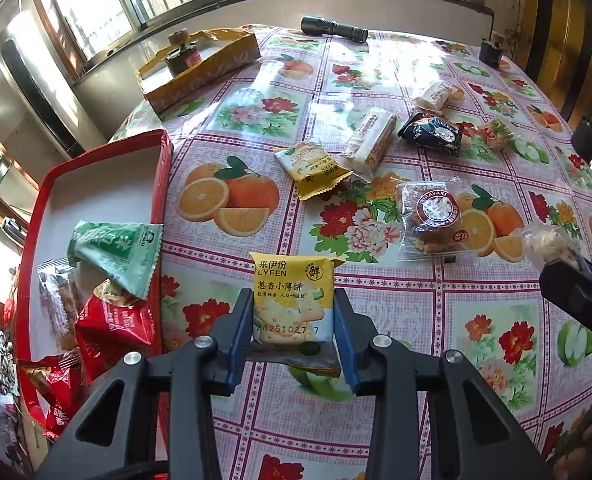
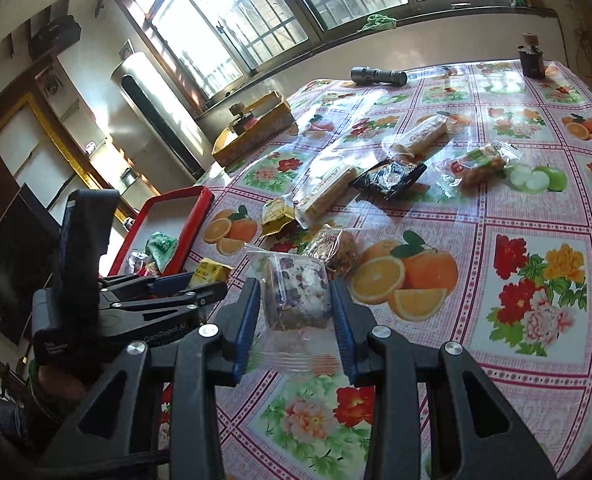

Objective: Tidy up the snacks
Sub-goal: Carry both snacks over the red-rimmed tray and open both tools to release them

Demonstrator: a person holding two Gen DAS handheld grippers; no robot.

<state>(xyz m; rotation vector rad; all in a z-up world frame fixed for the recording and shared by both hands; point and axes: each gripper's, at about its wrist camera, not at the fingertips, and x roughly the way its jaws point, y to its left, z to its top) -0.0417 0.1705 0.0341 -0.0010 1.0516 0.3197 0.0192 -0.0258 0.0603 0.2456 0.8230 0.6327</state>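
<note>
Left claw [image 1: 294, 312] clamped on a yellow LYFEN scallion cracker pack [image 1: 292, 300], pack upright between the blue pads, held above the desk [image 1: 415, 420] just right of the red tray [image 1: 164, 184]. Right claw [image 2: 296, 304] clamped on a clear-wrapped nougat-type cake with dark fruit bits [image 2: 296, 292], also lifted over the desk, near the left claw, which shows at left in the right wrist view. Red tray holds a green packet [image 1: 116, 250] leaning on its rim, red packets [image 1: 112, 328] and a few more wrappers. Still loose on the floral tablecloth: second yellow cracker pack [image 1: 313, 168], white bar in clear wrap [image 1: 369, 140] touching it, dorayaki pack [image 1: 435, 218], black snack pack [image 1: 431, 130], another white bar [image 1: 433, 94], small orange-label snack [image 1: 495, 132]. Far side of desk: black flashlight [image 1: 333, 29], yellow box [image 1: 200, 68] with a jar [image 1: 182, 58] inside, small dark jar [image 2: 531, 56] at the far corner.
</note>
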